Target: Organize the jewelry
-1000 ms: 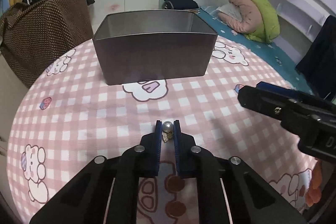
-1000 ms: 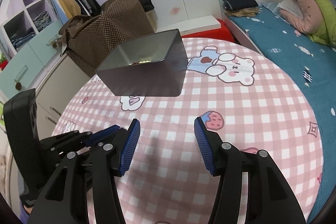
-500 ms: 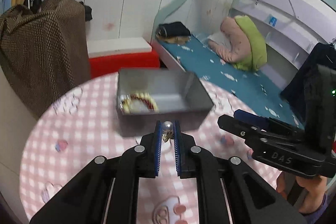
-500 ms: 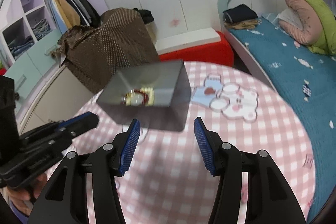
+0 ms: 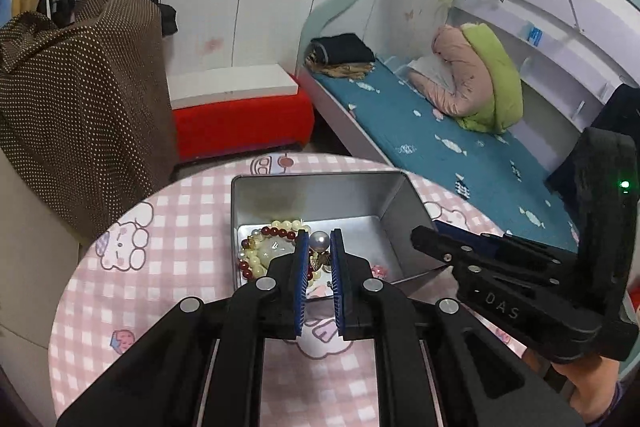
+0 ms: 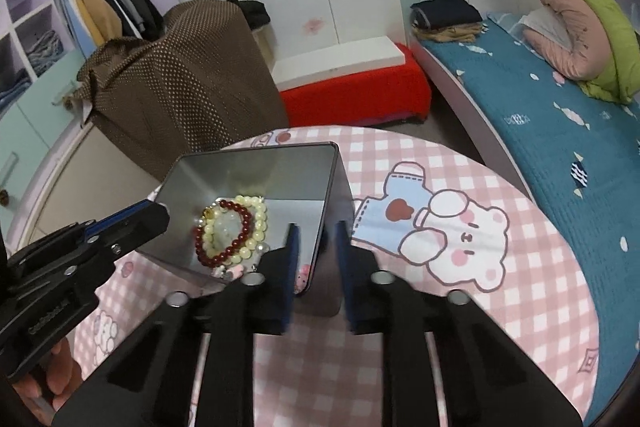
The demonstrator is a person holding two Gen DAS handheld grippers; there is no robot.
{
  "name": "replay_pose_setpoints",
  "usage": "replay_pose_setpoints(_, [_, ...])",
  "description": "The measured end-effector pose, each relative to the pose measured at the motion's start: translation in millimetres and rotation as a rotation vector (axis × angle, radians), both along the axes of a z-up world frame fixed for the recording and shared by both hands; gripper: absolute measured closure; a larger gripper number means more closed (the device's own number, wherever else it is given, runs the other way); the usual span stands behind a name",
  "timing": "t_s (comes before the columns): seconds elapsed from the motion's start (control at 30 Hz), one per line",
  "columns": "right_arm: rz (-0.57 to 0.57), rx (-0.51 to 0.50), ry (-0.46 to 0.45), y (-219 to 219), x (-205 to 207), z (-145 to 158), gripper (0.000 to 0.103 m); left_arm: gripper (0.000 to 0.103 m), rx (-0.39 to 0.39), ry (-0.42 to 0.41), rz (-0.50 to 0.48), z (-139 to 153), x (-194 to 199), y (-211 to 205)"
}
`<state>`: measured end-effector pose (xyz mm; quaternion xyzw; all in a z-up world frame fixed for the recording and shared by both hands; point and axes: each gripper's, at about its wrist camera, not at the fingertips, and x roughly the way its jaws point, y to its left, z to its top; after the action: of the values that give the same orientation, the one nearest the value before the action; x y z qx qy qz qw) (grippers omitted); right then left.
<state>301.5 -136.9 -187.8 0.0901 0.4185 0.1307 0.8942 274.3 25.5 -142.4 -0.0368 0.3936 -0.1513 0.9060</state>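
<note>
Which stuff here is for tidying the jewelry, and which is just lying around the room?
For the job:
left gripper, pearl earring, metal tin, bead bracelets, right gripper.

Just lying about:
brown dotted bag, folded clothes, pink-and-green bedding.

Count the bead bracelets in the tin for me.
2: a dark red bracelet and a cream bracelet, overlapping on the left of the tin floor. More could be hidden behind the left gripper.

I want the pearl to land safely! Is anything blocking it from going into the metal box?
Nothing visible blocks it. The left gripper holds the pearl earring over the open metal box; only the bead bracelets lie below, beside it.
</note>
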Motion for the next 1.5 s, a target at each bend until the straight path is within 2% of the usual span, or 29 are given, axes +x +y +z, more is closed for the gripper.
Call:
replay_pose_setpoints(0.53, [0.0,-0.024,-0.015,4.0,-2.4,-2.0,0.09,0.091,0.003,0.049,0.022,-14.6,14.6,-2.1])
replay_pose_setpoints(0.57, [0.0,-0.021,-0.016,4.0,-2.5,-2.1,0.09,0.088,0.002,0.05,0.025,-14.4,14.6,-1.6])
replay_pose_setpoints(0.63, [0.0,-0.021,-0.016,5.4,-3.0,-1.7,0.09,0.063,0.009,0.037,0.047,-13.4,14.1,-1.5])
replay_pose_setpoints(0.77, [-0.003,-0.011,-0.017,7.7,-5.0,0.0,0.09,0.058,0.004,0.027,0.062,-11.2,11.2,0.5])
replay_pose_setpoints(0.83, [-0.004,0.003,-0.015,6.5,-5.3,0.9,0.088,0.046,0.004,0.016,0.073,-8.6,8.9,2.2])
replay_pose_setpoints(1.03, [-0.021,0.036,-0.052,-4.5,-15.4,10.6,0.087,0.027,-0.009,-0.046,0.105,3.4,-6.2,8.9])
replay_pose_setpoints(1.1, [-0.023,0.036,-0.076,-6.1,-22.8,18.4,0.075,0.024,-0.011,-0.066,0.104,8.6,-14.1,10.0])
replay_pose_setpoints(1.2, [-0.03,-0.007,-0.145,-4.7,-40.1,34.5,0.048,0.018,-0.013,-0.099,0.093,19.0,-28.7,10.3])
replay_pose_setpoints(1.37, [-0.022,-0.038,-0.253,-1.8,-80.1,60.3,0.047,0.013,0.057,-0.204,0.125,42.9,-67.5,9.1])
replay_pose_setpoints(1.43, [-0.018,-0.029,-0.28,-2.9,-93.3,69.8,0.044,0.007,0.069,-0.237,0.132,51.2,-82.7,9.9])
replay_pose_setpoints(1.5, [-0.016,-0.029,-0.308,-3.5,-108.4,79.9,0.041,0.007,0.07,-0.261,0.14,58.8,-95.9,12.1])
